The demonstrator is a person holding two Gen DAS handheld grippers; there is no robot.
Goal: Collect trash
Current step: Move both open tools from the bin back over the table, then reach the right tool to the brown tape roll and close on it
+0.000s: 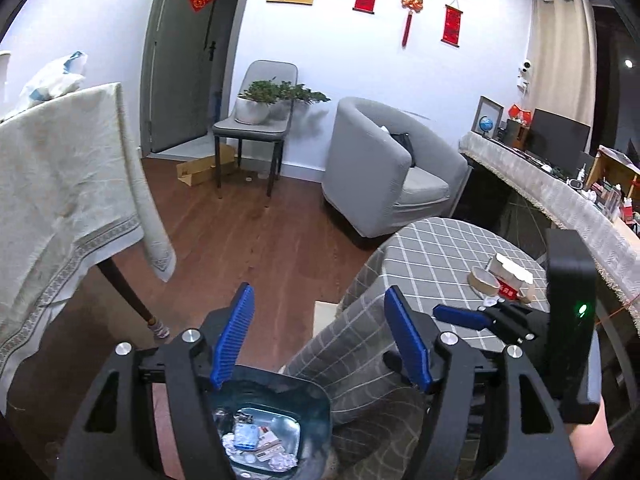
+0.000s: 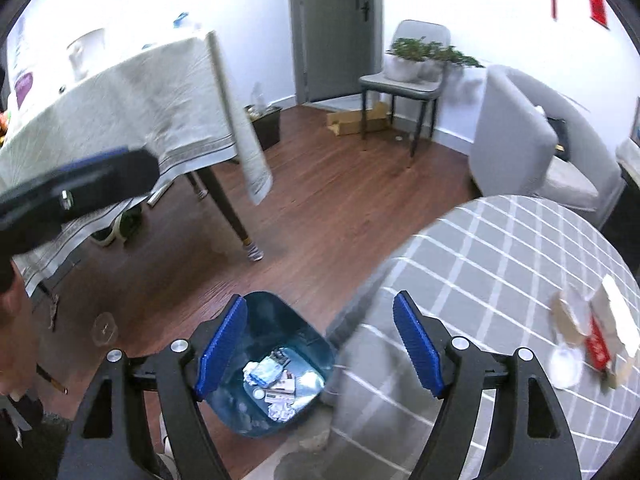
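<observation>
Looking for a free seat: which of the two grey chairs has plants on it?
The slim-legged chair beside the door; the tub armchair holds no plants.

White walls, wood floor [image 1: 256,240], grey armchair [image 1: 384,168], grey door [image 1: 180,52], cloth-draped table [image 1: 60,184].

Through the left wrist camera I saw my left gripper [image 1: 320,336] with its blue ribbed pads spread apart and nothing between them, hanging above the dark teal plastic waste bin [image 1: 276,420] holding white wrappers and small packets. Beside the bin stood the round table draped in grey checked cloth [image 1: 432,256], carrying crumpled cardboard and paper scraps [image 1: 502,278]. My right gripper [image 1: 472,316] reached over that cloth near the scraps.
</observation>
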